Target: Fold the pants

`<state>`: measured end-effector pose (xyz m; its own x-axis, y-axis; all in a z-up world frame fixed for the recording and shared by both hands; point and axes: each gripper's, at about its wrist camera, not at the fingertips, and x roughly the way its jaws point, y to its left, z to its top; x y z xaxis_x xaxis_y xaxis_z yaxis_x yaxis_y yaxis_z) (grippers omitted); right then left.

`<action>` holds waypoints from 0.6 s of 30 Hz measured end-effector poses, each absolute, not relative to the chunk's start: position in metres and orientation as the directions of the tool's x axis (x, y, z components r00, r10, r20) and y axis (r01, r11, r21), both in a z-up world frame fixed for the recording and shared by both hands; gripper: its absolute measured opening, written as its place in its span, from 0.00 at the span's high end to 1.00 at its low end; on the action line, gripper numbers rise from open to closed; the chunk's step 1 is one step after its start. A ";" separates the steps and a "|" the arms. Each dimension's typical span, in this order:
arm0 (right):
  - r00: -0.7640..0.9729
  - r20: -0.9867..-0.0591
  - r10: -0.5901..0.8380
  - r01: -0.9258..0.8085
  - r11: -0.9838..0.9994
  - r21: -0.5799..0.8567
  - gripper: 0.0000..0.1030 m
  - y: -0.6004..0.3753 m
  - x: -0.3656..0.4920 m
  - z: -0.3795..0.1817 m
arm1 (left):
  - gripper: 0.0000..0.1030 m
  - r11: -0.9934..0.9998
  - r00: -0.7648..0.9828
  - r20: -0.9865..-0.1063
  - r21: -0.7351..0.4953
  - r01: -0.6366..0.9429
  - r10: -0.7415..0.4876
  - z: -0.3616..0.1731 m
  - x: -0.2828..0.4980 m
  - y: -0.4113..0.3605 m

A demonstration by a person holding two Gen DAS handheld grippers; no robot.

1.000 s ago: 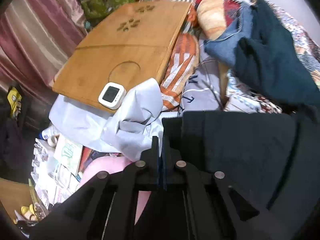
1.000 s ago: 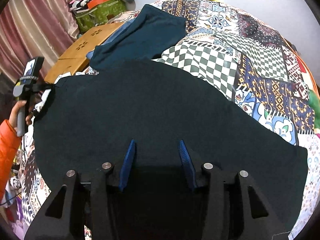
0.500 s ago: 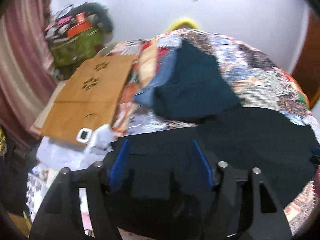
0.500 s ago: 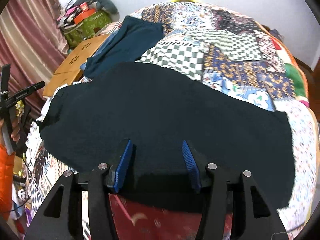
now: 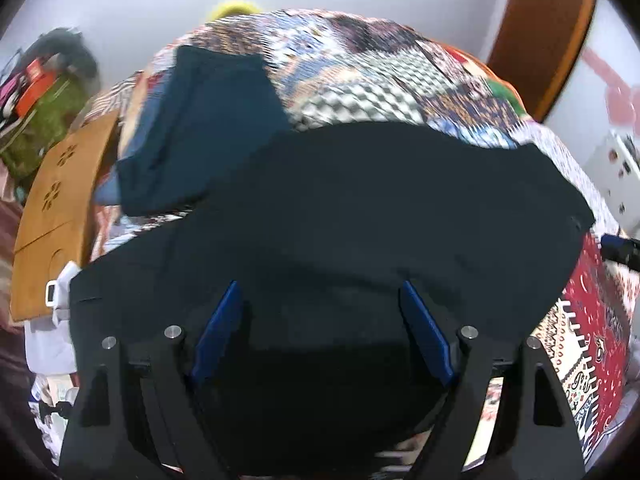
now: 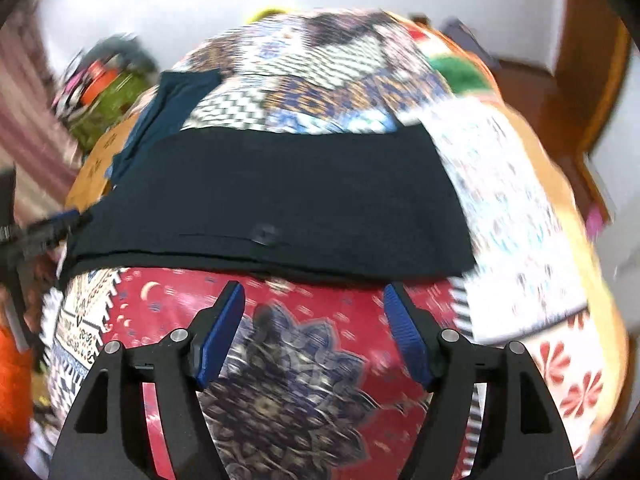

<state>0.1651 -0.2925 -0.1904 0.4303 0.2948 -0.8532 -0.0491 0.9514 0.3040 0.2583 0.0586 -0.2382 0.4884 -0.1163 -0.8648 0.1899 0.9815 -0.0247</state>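
Observation:
Black pants [image 5: 360, 208] lie folded in a wide band across the patchwork bedspread [image 5: 380, 80]. My left gripper [image 5: 319, 286] hovers over their near part; its jaws are opening and the blue pads press on nothing. In the right wrist view the pants [image 6: 272, 200] lie just beyond my right gripper [image 6: 313, 288]. It hangs over a red patterned patch of the bedspread [image 6: 288, 360], jaws opening, nothing between them. Each gripper shows at the edge of the other's view: the right gripper [image 5: 620, 248] and the left gripper [image 6: 40, 232].
A teal garment [image 5: 200, 120] over blue cloth lies at the pants' far left corner. A wooden board [image 5: 56, 208] with a small white device [image 5: 52, 294] sits left of the bed, with a green bag [image 5: 40, 120] behind. A brown door [image 5: 540, 40] stands at the right.
My left gripper was shut on the pants' edge, has let go and opened, and swung toward the middle. My right gripper widened and drew back off the pants onto the red patch.

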 end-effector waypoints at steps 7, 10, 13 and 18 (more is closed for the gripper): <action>0.412 -0.807 0.424 0.125 0.851 0.511 0.34 -0.324 0.182 -0.221 | 0.21 0.984 0.471 -0.875 -0.037 0.176 -0.117 -0.237 0.262 0.045; 0.419 -0.789 0.450 0.131 0.829 0.543 0.34 -0.324 0.191 -0.229 | 0.21 0.986 0.464 -0.878 -0.048 0.162 -0.119 -0.238 0.264 0.045; 0.442 -0.781 0.441 0.124 0.832 0.540 0.36 -0.322 0.202 -0.231 | 0.20 0.988 0.462 -0.880 -0.050 0.145 -0.113 -0.240 0.265 0.042; 0.468 -0.781 0.412 0.131 0.842 0.523 0.65 -0.325 0.218 -0.234 | 0.20 0.991 0.466 -0.880 -0.034 0.126 -0.089 -0.239 0.267 0.039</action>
